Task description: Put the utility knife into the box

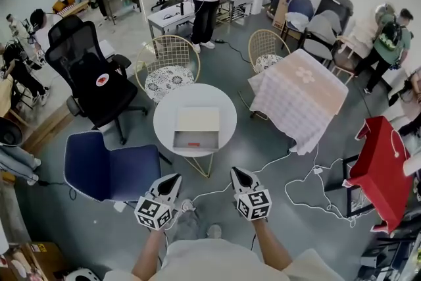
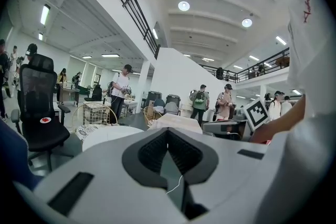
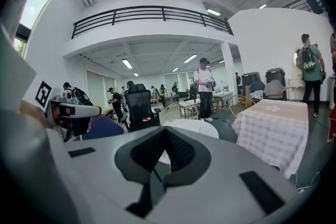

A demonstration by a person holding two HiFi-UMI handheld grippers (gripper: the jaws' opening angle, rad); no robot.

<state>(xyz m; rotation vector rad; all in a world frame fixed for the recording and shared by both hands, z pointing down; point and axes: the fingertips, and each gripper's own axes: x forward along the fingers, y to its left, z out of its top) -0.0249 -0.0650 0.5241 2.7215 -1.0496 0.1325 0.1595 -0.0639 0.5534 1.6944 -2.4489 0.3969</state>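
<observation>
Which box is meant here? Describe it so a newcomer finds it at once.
Mid-floor stands a round white table, between a blue chair and a checked-cloth table. On it lies the box, rectangular, pale far half, grey near half holding a small red item. It is the only thing on that table.

Bright, even and white throughout. Lit from above by round ceiling lamps (image 2: 184, 6) and strip lights (image 2: 44, 14), with daylight through a window (image 3: 29, 5) at the right gripper view's left edge. Blown out to pure white at the lamps. Soft, faint shadows only on the floor (image 1: 263, 161). Bent hard by fisheye toward the rims, black in the gripper views' corners. Slightly soft on the near left tool (image 2: 168, 131) and right tool (image 3: 167, 131); sharper farther off, coarse on distant people.
</observation>
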